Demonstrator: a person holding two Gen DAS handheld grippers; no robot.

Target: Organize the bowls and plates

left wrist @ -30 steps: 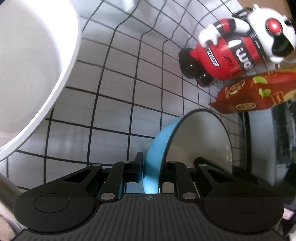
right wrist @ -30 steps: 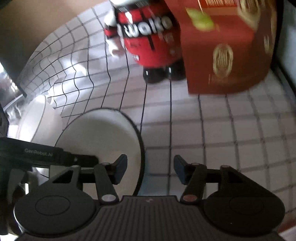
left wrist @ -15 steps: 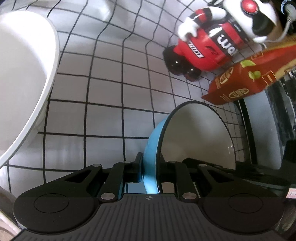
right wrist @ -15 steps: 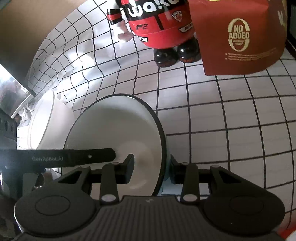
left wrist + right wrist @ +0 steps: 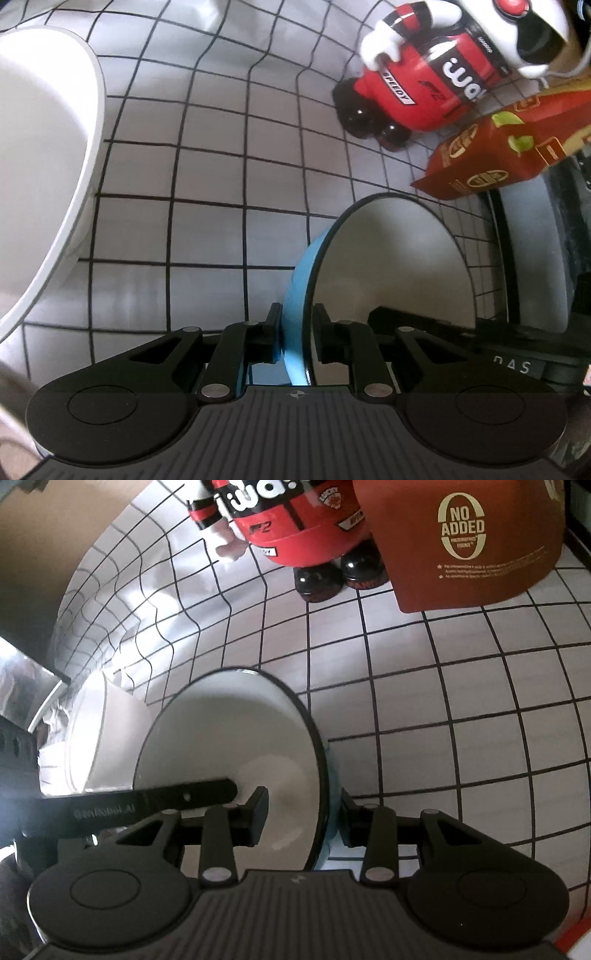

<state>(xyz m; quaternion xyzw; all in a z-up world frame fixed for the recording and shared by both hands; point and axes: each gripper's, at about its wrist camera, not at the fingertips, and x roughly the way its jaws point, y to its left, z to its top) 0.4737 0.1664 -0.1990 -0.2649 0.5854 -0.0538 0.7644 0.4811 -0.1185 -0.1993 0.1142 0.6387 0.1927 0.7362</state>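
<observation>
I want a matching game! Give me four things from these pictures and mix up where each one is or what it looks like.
Things:
1. blue bowl
2. big white bowl
3. toy figure
4. red packet

Descriptions:
A. says NO ADDED on it
B. pinched by its rim in the left claw
C. shiny black feet
D. at the left edge, not held

Pairs: 1-B, 2-D, 3-C, 4-A
</observation>
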